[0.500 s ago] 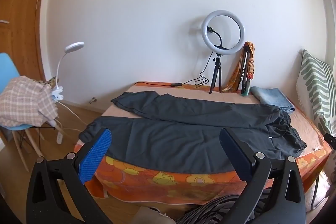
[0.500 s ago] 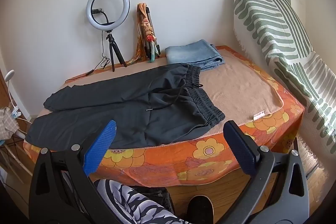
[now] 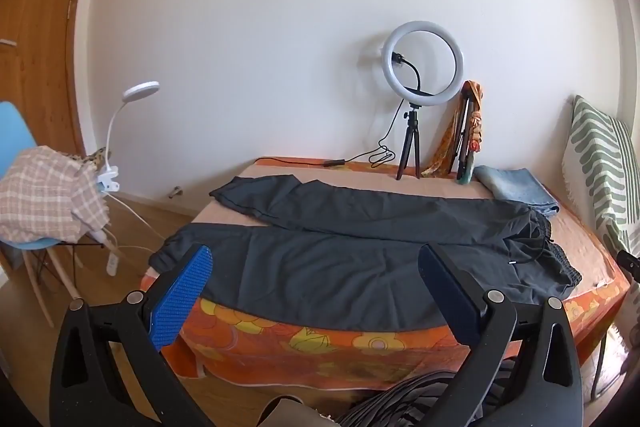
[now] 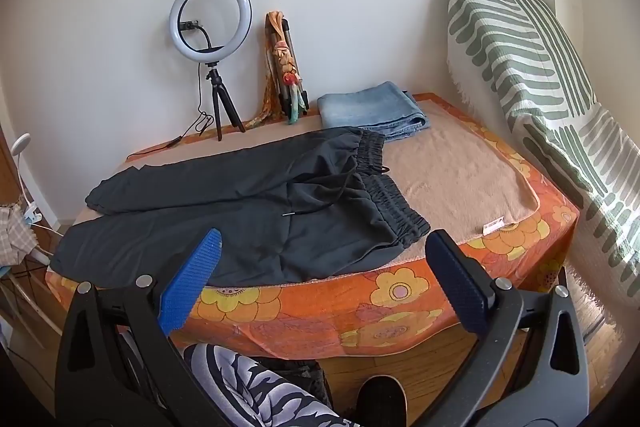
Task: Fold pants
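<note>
Dark grey pants (image 3: 360, 247) lie spread flat across a table under an orange flowered cloth (image 3: 320, 343), legs to the left, elastic waistband (image 4: 396, 203) with a drawstring to the right. My left gripper (image 3: 316, 267) hovers in front of the table's near edge, open, with nothing between its blue pads. My right gripper (image 4: 324, 255) is open too, held short of the near edge by the waistband end of the pants (image 4: 248, 211), touching nothing.
Folded jeans (image 4: 372, 109), a ring light on a tripod (image 4: 212, 19) and a leaning bundle (image 4: 282, 67) stand at the table's back. A green striped blanket (image 4: 552, 99) drapes on the right. A blue chair with checked cloth (image 3: 44, 203) and a clip lamp (image 3: 136, 95) stand left. A person's patterned leg (image 4: 256, 387) is below.
</note>
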`<control>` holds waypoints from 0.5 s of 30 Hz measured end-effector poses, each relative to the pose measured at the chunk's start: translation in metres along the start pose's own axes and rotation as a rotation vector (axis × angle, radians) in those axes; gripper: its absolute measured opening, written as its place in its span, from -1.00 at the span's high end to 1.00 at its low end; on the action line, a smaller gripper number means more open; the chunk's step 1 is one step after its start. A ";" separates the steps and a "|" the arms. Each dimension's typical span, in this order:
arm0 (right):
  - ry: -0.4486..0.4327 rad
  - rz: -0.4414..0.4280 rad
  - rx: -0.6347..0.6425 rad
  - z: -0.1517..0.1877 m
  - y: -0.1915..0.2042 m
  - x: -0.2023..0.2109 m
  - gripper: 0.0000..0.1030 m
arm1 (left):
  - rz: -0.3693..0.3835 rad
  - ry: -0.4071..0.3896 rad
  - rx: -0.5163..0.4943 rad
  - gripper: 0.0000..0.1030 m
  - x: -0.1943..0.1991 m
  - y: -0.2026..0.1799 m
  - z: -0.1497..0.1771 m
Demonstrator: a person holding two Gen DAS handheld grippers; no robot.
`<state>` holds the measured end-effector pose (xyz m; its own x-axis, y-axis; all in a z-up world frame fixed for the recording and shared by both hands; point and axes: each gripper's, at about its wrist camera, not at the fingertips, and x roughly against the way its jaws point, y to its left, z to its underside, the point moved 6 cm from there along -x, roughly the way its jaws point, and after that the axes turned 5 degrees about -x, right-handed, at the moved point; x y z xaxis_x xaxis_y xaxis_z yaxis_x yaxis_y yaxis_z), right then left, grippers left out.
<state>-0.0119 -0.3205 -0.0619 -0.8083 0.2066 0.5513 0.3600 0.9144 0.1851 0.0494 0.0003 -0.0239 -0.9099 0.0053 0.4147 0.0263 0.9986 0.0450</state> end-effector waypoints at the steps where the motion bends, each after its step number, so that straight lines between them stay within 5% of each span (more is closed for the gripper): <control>1: -0.002 -0.002 -0.001 0.000 -0.001 0.000 -1.00 | 0.001 0.000 -0.002 -0.99 0.000 0.000 0.000; 15: -0.001 -0.010 0.003 -0.002 0.003 0.002 -1.00 | -0.003 -0.003 -0.003 -0.99 0.001 -0.002 -0.006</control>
<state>-0.0117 -0.3179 -0.0582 -0.8124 0.1979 0.5486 0.3503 0.9176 0.1877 0.0505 -0.0019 -0.0181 -0.9113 0.0030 0.4117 0.0254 0.9985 0.0490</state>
